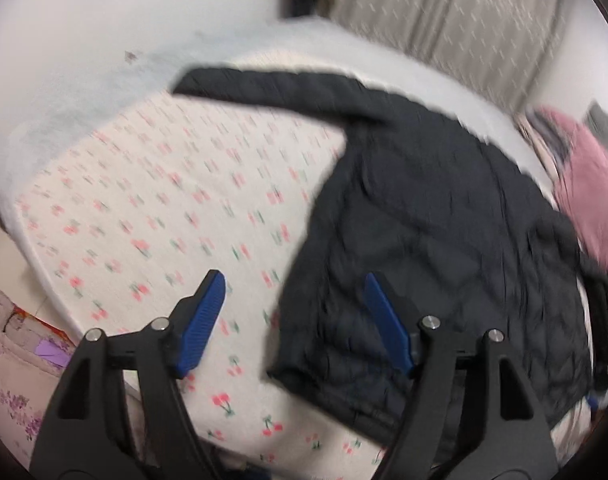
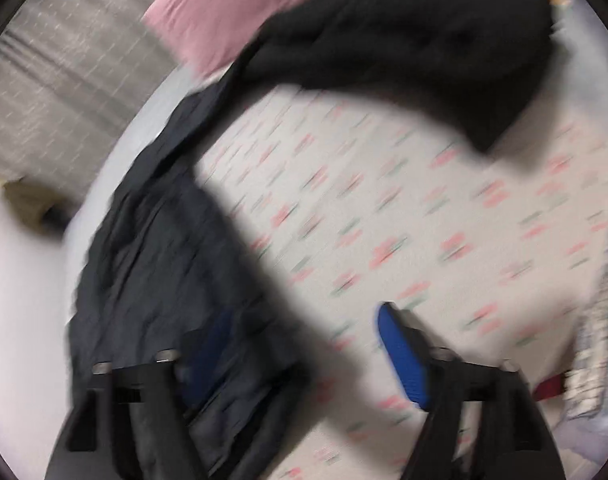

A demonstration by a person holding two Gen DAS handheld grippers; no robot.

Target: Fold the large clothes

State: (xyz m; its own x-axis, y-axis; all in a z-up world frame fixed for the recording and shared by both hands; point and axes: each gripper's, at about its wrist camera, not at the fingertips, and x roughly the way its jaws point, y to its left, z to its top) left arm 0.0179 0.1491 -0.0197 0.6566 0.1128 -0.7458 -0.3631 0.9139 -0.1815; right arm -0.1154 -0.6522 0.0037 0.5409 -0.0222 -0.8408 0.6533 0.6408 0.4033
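Left wrist view: the left gripper point(image 1: 294, 286) hangs over the bed with its two blue pads spread wide apart and nothing between them. Its left pad point(image 1: 202, 322) sits above the cherry-print sheet point(image 1: 144, 208); its right pad point(image 1: 386, 322) sits above the edge of the dark quilted jacket point(image 1: 436, 216). The jacket lies flat on the sheet ahead and to the right of this gripper, with one sleeve point(image 1: 264, 90) stretched out far ahead and to the left. A pink pillow point(image 1: 588, 192) lies beyond the jacket at the far right, and a pale curtain point(image 1: 456, 8) hangs far ahead. A floral blanket point(image 1: 8, 380) shows low on the left, beside the bed.

Right wrist view, heavily blurred: the right gripper point(image 2: 300, 324) is also spread wide and holds nothing. Its left pad point(image 2: 212, 356) is over the jacket point(image 2: 164, 260), which runs ahead along this gripper's left side; a sleeve or fold of it point(image 2: 424, 48) curves across far ahead and ends to the right. Its right pad point(image 2: 402, 354) is over the bare sheet point(image 2: 404, 208). The pillow point(image 2: 232, 4) lies far ahead, touching the jacket's top edge, with the curtain point(image 2: 64, 68) off to the left. Whether either gripper touches the cloth cannot be told.
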